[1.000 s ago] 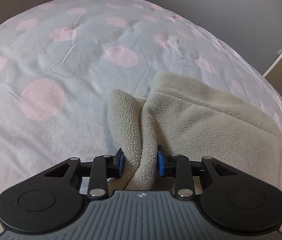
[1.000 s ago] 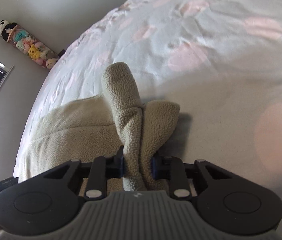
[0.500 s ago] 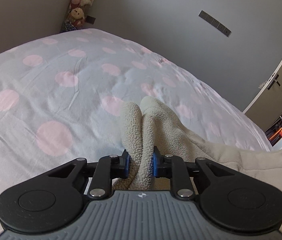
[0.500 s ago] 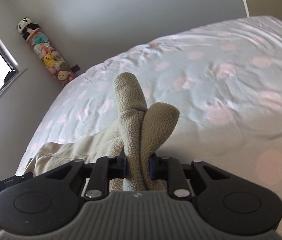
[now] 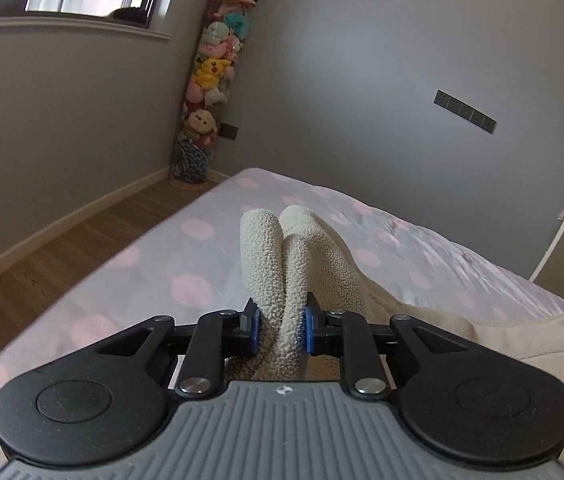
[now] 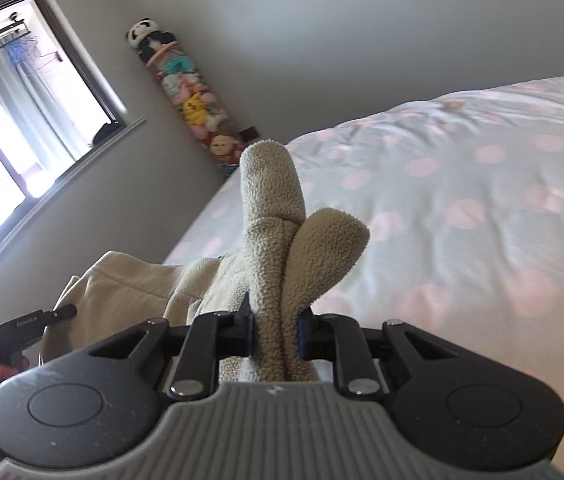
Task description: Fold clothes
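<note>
1. The bed [image 5: 185,264] lies bare ahead and left of the fleece garment [image 5: 322,256].
2. The garment's bulk drapes across the bed's near right edge, blocking that side.
3. A plush-toy column [image 5: 209,92] fills the room corner beyond the bed's far corner.

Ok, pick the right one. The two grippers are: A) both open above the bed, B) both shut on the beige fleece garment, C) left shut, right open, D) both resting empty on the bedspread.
B: the left gripper and right gripper each pinch a bunch of the beige fleece garment between their jaws.
</note>
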Demonstrator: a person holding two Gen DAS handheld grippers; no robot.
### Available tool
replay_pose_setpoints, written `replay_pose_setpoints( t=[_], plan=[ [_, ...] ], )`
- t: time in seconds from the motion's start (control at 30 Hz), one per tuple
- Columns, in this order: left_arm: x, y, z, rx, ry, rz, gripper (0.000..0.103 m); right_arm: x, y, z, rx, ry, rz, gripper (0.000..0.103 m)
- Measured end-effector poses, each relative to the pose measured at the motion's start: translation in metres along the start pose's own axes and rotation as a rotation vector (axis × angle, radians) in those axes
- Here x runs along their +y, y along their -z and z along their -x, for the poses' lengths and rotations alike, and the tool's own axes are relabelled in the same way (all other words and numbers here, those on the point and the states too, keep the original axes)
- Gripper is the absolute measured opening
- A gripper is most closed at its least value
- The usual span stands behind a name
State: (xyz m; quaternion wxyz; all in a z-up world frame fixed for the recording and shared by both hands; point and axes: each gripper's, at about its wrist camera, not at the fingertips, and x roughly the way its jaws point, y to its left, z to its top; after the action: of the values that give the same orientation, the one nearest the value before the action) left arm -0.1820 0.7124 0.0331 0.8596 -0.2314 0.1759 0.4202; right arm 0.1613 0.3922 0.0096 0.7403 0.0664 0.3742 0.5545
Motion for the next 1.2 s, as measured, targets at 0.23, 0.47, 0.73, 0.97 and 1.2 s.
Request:
replay_pose_setpoints(
  t=[0.23, 0.47, 0.73, 0.97, 1.2],
  plan=[
    [0.062, -0.058, -0.031, -0.006, -0.114, -0.051, 0.018, 0.053, -0.011, -0.105, 0.013, -0.076, -0.022, 0.021],
    [0.114, -0.070, -0.082, 0.038, -0.221, -0.099, 0.018, 0.084, -0.004, -0.195, 0.076, -0.116, -0.027, 0.021],
    [0.144, -0.064, -0.123, 0.036, -0.242, -0.092, 0.018, 0.078, -0.004, -0.254, 0.084, -0.125, -0.041, 0.021],
    [0.156, -0.062, -0.170, 0.064, -0.279, -0.127, 0.018, 0.064, -0.007, -0.275, 0.095, -0.077, -0.011, 0.021],
    [0.176, -0.037, -0.204, 0.138, -0.354, -0.150, 0.019, 0.027, 0.009, -0.303, 0.143, 0.019, -0.083, 0.021]
  ],
)
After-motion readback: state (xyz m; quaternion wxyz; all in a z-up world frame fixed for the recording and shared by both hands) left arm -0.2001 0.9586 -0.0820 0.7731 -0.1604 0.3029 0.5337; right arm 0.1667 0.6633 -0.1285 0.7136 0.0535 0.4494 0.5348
